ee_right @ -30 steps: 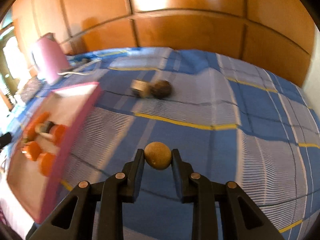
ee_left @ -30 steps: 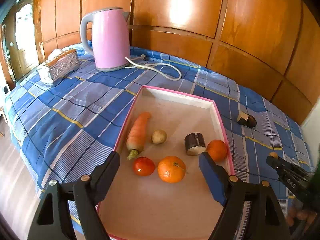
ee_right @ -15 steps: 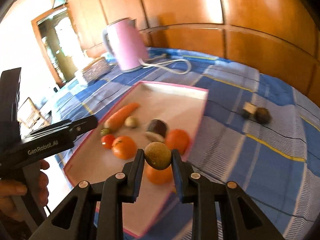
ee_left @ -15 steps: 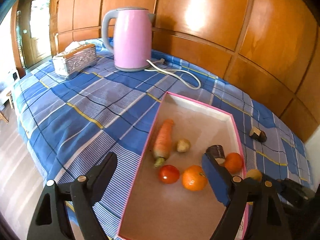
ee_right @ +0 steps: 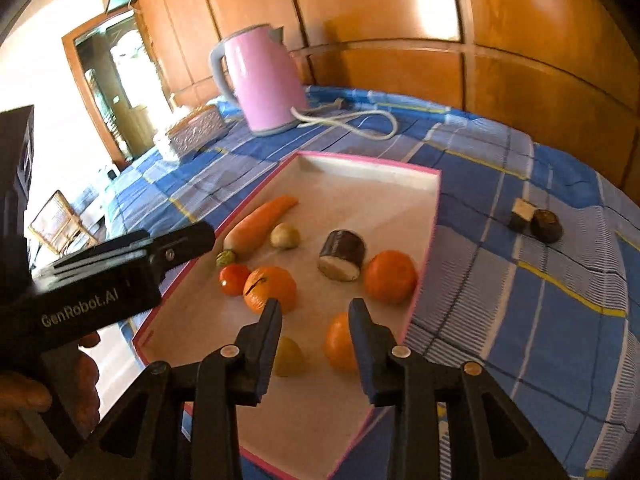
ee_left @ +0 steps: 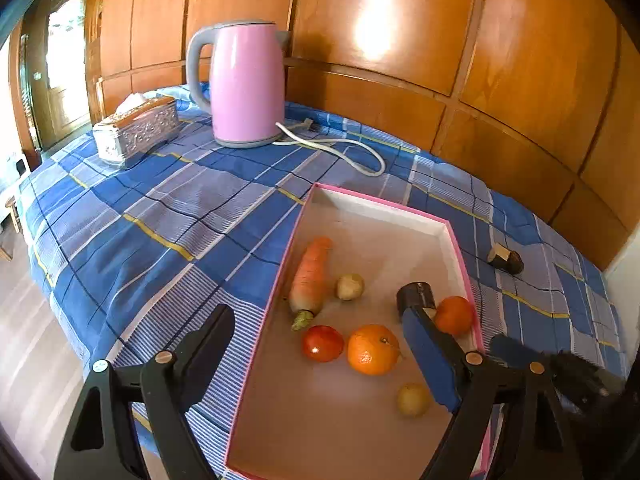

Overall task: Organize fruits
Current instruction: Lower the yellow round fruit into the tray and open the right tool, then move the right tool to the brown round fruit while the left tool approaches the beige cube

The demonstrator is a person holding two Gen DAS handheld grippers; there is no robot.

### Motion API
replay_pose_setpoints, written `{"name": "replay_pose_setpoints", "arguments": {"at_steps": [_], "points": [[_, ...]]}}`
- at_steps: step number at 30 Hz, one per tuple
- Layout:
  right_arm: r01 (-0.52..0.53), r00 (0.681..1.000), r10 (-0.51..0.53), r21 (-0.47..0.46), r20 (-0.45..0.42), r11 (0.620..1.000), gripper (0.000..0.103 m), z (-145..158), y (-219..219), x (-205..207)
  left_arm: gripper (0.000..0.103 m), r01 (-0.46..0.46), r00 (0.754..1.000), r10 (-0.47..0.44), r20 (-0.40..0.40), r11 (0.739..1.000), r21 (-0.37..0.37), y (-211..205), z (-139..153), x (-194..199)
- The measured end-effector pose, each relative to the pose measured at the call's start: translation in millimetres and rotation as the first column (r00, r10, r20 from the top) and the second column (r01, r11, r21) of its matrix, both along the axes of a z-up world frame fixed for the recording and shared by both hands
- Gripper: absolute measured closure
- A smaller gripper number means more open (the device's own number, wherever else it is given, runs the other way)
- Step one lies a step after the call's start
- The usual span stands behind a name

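A small brownish-yellow fruit (ee_right: 289,356) lies in the pink-rimmed tray (ee_right: 434,216), beside oranges (ee_right: 270,289).

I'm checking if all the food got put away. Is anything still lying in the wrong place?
Yes. Two dark pieces, one showing a pale cut face, lie on the blue checked cloth outside the pink-rimmed tray. The carrot, tomato, oranges and the rest are inside it.
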State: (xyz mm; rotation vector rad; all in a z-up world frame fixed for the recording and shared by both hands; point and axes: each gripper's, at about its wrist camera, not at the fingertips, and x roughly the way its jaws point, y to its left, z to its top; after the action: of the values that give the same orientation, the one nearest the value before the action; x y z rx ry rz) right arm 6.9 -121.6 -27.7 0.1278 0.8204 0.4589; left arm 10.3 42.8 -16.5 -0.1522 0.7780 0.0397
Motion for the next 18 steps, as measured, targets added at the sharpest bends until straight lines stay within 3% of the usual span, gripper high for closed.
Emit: {"name": "replay_pose_setpoints", "arguments": {"at_steps": [8, 18], "points": [[0.120, 0.992, -0.120, 0.014, 0.022, 0.993, 0.068, 7, -36, 5, 0.017, 0.042, 0.999, -0.042, -0.005, 0.999, 0.014, -14, 0, -1], [0.254, 0.967, -0.254, 0.016, -0.025, 0.967, 0.068, -7, -82, 12, 0.017, 0.101, 0.995, -0.100, -0.017, 0.994, 0.034, -33, -1, 2]]}}
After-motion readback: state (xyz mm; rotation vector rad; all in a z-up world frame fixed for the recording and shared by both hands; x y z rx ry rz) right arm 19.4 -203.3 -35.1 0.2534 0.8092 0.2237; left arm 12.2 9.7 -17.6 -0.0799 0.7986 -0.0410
